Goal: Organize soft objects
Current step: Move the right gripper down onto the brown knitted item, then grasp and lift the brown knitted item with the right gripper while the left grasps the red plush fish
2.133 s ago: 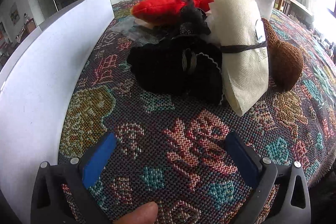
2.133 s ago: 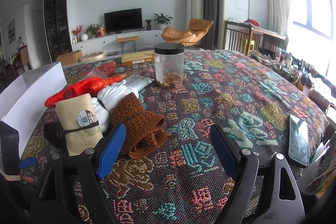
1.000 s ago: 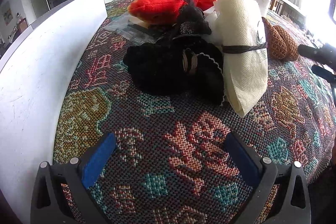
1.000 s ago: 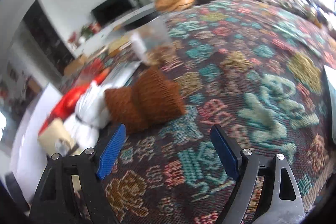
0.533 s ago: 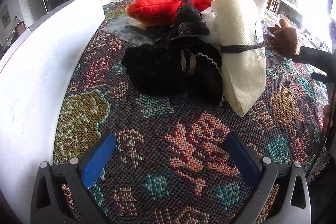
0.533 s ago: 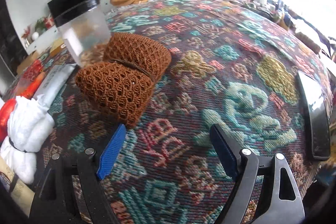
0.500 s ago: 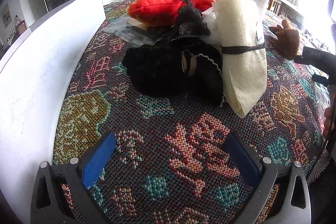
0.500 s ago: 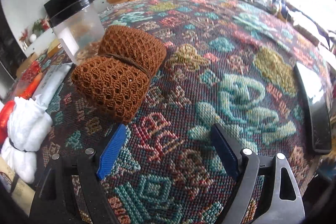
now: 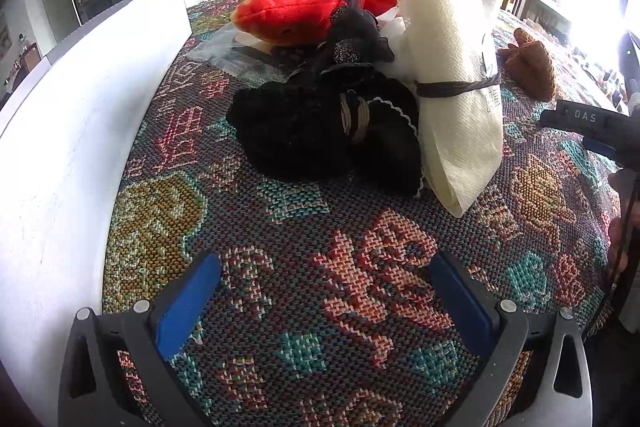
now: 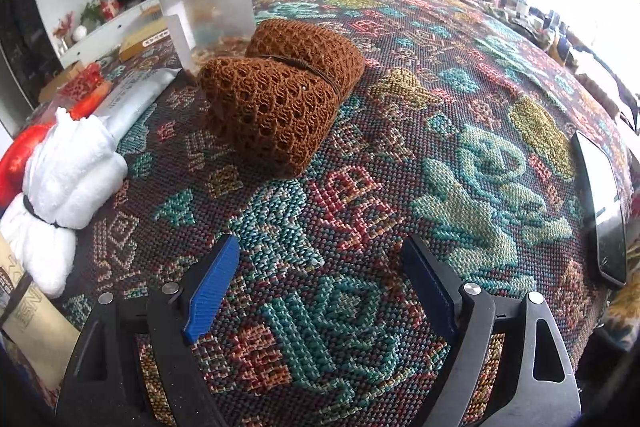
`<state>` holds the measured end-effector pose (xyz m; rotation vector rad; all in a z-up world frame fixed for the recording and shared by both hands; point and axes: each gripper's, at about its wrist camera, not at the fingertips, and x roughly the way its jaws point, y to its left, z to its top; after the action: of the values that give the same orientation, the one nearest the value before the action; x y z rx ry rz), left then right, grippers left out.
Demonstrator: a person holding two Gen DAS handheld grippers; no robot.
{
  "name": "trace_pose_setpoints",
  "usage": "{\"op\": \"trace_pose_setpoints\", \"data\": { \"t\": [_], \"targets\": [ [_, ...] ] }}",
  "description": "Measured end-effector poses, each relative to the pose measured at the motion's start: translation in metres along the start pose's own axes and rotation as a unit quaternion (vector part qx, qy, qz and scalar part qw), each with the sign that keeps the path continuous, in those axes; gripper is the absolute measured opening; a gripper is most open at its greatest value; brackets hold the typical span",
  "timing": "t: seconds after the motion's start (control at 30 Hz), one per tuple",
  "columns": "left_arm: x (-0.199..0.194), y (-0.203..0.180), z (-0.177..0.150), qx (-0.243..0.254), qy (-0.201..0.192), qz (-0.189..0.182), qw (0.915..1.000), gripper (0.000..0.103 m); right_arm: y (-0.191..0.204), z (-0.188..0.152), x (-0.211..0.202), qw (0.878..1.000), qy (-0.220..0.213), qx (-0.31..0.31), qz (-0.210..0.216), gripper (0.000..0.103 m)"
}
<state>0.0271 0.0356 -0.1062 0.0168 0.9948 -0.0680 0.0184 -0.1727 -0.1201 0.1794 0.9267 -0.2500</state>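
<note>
Both claws gape wide and empty over the patterned tablecloth (image 10: 460, 163): the right gripper (image 10: 320, 287) faces a tied brown knit bundle (image 10: 280, 95) just beyond, while the left gripper (image 9: 324, 299) hovers near black fabric (image 9: 316, 131) and a cream roll (image 9: 456, 87).

brown knit bundle (image 10: 280, 99) | band-tied | lying on tablecloth (image 10: 460, 147)

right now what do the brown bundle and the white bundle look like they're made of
Brown bundle: open-mesh knit or crochet yarn, matte, holes visible throughout, tied with a thin cord. White bundle: looks like fluffy terry or fleece, soft nap, cinched by a dark band.
</note>
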Motion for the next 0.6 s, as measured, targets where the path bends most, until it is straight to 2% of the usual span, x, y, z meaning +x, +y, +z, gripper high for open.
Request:
{"op": "trace_pose_setpoints", "data": {
  "t": [0.07,0.13,0.2,0.23,0.33,0.4,0.5,0.6],
  "targets": [
    [-0.001,0.003,0.003,-0.004,0.018,-0.011,0.9998,0.103,0.002,0.0,0.001,1.0,0.0,-0.005,-0.003,0.089],
    [-0.008,0.01,0.008,-0.028,0.033,-0.047,0.9979,0.103,0.003,0.0,0.001,1.0,0.0,-0.004,-0.003,0.089],
    [-0.025,0.017,0.018,-0.05,0.022,-0.088,0.9946,0.103,0.003,0.0,0.0,1.0,0.0,-0.004,-0.002,0.089],
    [-0.036,0.019,0.027,-0.049,0.008,-0.097,0.994,0.103,0.003,0.0,0.001,1.0,0.0,-0.003,-0.002,0.089],
    [-0.066,0.017,0.068,-0.016,-0.037,-0.093,0.9949,0.103,0.002,0.001,0.001,1.0,-0.001,-0.003,-0.002,0.089],
    [-0.075,0.015,0.102,0.012,-0.053,-0.089,0.9945,0.103,0.002,0.0,0.001,1.0,-0.001,-0.003,-0.002,0.089],
    [-0.056,0.008,0.157,0.057,-0.031,-0.089,0.9939,0.103,0.003,0.0,0.001,1.0,-0.002,-0.003,-0.002,0.089],
    [-0.017,-0.002,0.203,0.092,0.017,-0.08,0.9924,0.103,0.003,0.001,0.0,1.0,-0.002,-0.002,0.0,0.089]
  ]
}}
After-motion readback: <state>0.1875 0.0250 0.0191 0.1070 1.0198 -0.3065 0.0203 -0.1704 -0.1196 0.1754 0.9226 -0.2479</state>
